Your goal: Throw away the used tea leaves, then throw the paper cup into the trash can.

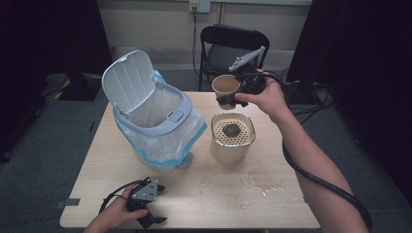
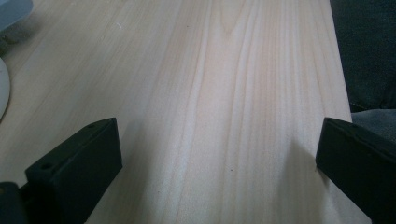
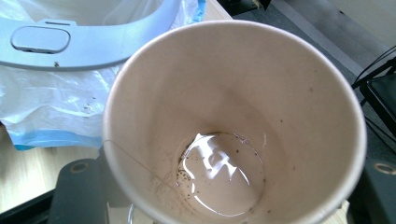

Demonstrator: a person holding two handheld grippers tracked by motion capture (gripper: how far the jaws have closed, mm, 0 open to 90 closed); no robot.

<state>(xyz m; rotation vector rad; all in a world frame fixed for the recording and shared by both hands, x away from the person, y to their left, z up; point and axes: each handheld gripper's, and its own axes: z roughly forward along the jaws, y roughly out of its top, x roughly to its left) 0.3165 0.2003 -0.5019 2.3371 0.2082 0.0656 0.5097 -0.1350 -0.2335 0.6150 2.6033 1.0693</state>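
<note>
**While tea dregs drain, paper cup heads for the bin**

Because wet leaves sit on the strainer pot (image 1: 232, 132), emptying looks done. The right gripper (image 1: 228, 100) clamps a nearly empty paper cup (image 1: 226, 87) above the table; binning remains. The left gripper (image 1: 150, 221) rests wide apart. The bin (image 1: 154, 116) interior is hidden.

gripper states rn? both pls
Left gripper: open, holding nothing, over the table.
Right gripper: closed on the paper cup.
</note>
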